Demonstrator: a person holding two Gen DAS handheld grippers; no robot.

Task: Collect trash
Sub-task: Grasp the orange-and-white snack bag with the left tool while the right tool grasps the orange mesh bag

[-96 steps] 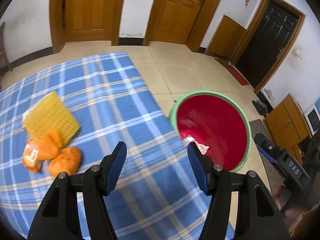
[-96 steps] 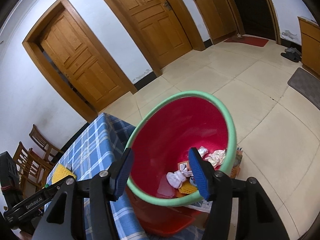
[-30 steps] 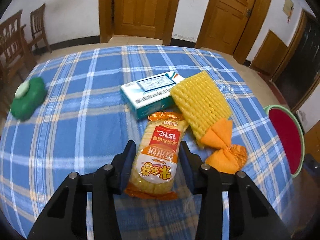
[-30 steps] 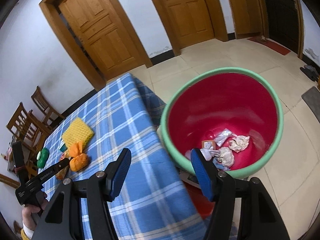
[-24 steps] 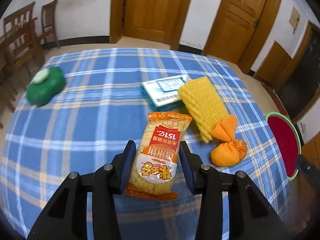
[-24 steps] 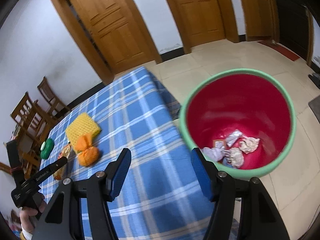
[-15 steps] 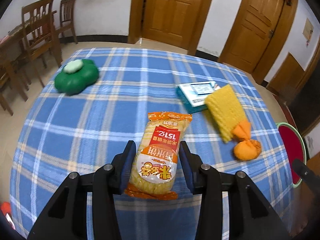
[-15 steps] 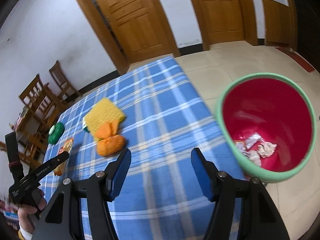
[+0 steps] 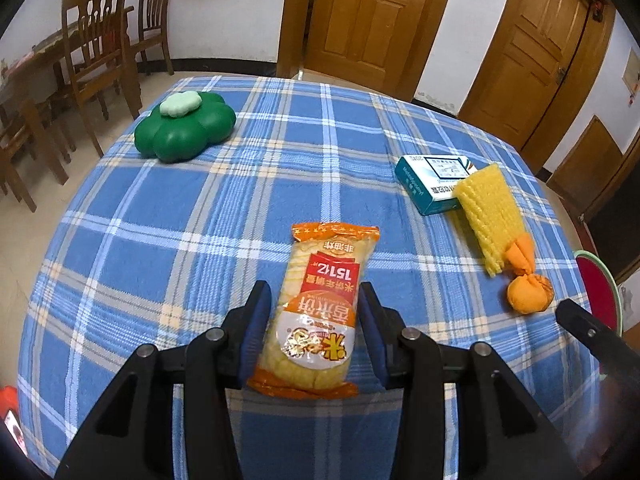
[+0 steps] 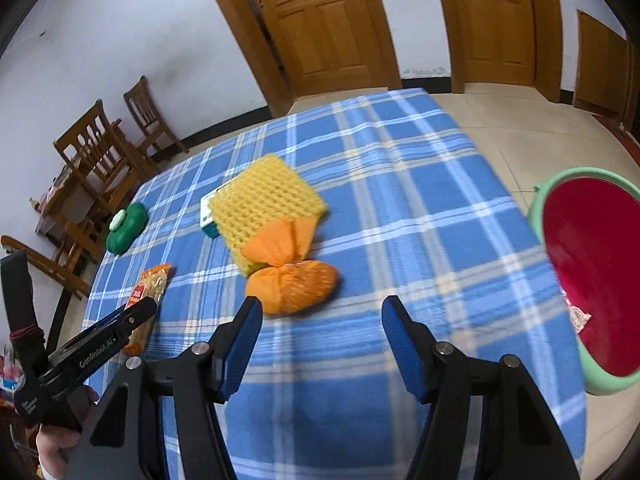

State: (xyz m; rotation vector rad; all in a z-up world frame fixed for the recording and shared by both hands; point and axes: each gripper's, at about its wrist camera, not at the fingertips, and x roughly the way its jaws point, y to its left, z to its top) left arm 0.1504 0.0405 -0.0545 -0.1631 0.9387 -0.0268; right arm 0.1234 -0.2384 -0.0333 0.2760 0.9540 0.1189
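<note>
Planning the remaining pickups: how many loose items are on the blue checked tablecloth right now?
5: orange snack packet between the left gripper's fingers, green flower-shaped container far left, teal-and-white box, yellow foam net overlapping it, orange tied bag.

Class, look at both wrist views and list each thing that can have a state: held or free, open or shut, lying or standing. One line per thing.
Orange rice-cracker packet: sealed, held between the left gripper's fingers.
Left gripper: shut on the packet.
Right gripper: open, empty.
Tied orange plastic bag: knotted, lying free.
Yellow foam net: lying flat, overlapping the box.
Teal-and-white carton box: closed, lying flat.
Red bin with green rim: open-topped, holding trash.
</note>
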